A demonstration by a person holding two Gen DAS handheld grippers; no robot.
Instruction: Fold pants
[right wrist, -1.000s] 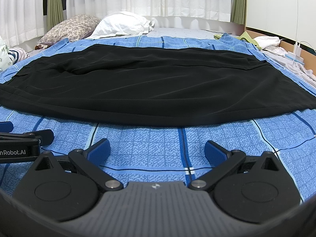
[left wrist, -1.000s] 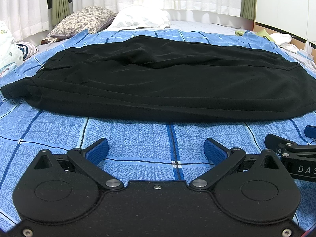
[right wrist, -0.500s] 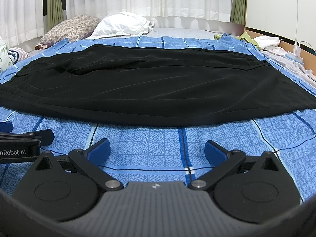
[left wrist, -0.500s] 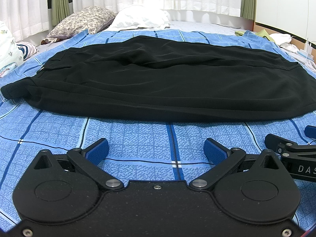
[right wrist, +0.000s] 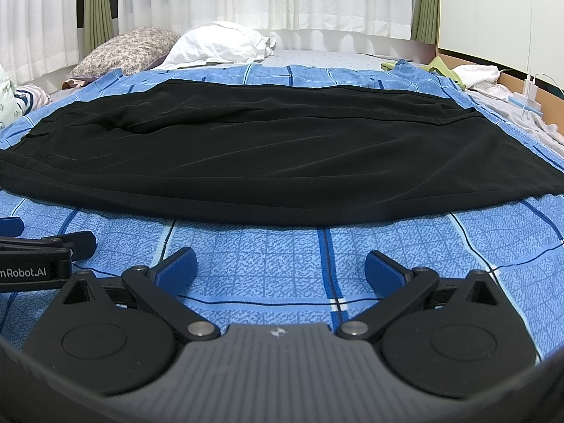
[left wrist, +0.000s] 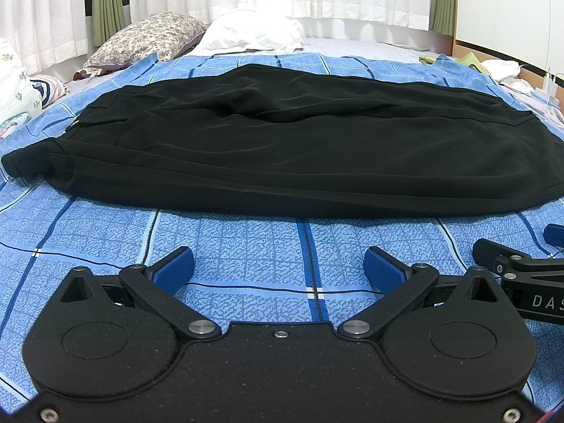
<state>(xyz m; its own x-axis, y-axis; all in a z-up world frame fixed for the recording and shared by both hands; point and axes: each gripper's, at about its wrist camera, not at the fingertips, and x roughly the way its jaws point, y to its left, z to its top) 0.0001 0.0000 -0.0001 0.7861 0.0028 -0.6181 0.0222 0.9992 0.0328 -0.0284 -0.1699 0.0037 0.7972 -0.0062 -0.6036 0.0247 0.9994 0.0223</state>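
Nothing has shifted since a second ago. The left tongs (left wrist: 278, 271) and right tongs (right wrist: 280, 269) stay spread wide and empty, side by side, low over the blue checked bedspread (left wrist: 246, 246). The black pants (left wrist: 282, 141) lie flat across the bed just ahead of both tongs, apart from the blue pads (right wrist: 176, 268), as before.

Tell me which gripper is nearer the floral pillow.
Left. The left gripper sits toward the side of the bed where the floral pillow lies; the right gripper is beside it, farther over. Both have open jaws, short of the black pants.
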